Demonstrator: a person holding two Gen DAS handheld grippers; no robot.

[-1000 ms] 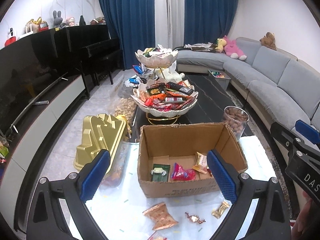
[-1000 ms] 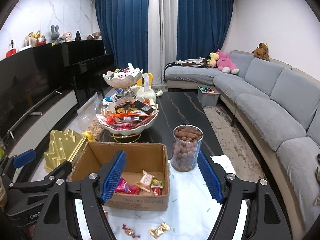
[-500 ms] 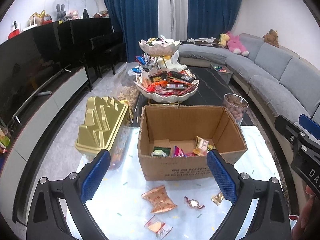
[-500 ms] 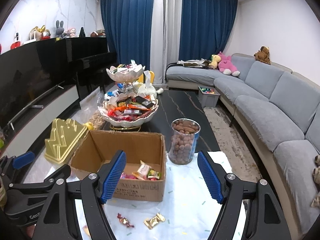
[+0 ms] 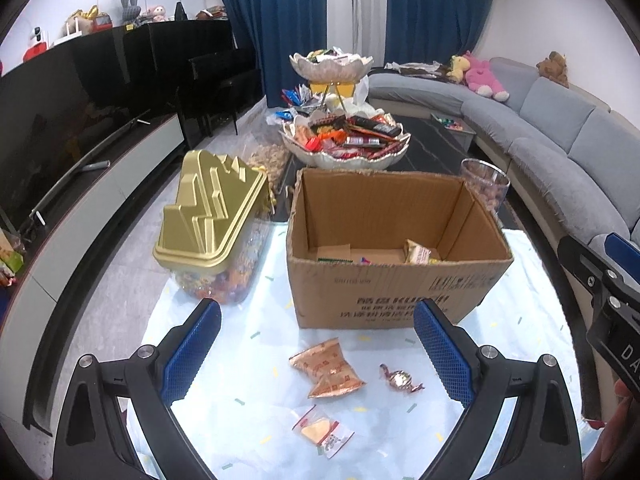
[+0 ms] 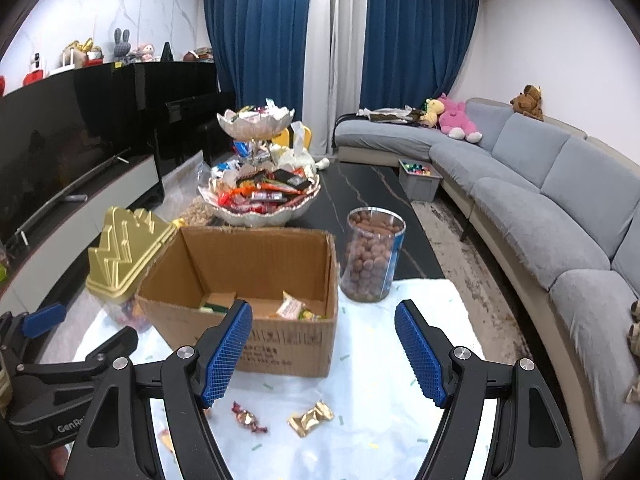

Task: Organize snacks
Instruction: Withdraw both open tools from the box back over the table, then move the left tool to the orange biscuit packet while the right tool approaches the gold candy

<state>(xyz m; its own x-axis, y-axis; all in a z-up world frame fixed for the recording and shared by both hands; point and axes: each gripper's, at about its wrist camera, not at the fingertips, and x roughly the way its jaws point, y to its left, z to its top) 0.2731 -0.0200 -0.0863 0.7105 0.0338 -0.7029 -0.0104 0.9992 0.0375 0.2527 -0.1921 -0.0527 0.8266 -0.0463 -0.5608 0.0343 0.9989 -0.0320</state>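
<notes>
An open cardboard box [image 5: 396, 240] [image 6: 248, 280] stands on the white cloth and holds a few wrapped snacks. In front of it lie a copper snack packet [image 5: 328, 368], a twisted candy [image 5: 400, 378] [image 6: 246, 416], a clear bag with a yellow piece [image 5: 322, 430] and a gold-wrapped candy [image 6: 310, 418]. My left gripper [image 5: 316, 352] is open and empty above the loose snacks. My right gripper [image 6: 324, 352] is open and empty, in front of the box's right corner.
A gold-lidded candy tub [image 5: 212, 224] stands left of the box. A glass jar of brown nuts [image 6: 372, 256] stands right of it. A two-tier snack bowl stand [image 6: 260, 196] sits behind on the dark table. A grey sofa [image 6: 540, 208] runs along the right.
Both grippers have pulled back and lowered from above the box toward the near table edge. More loose snacks on the cloth have come into view. Both stay open.
</notes>
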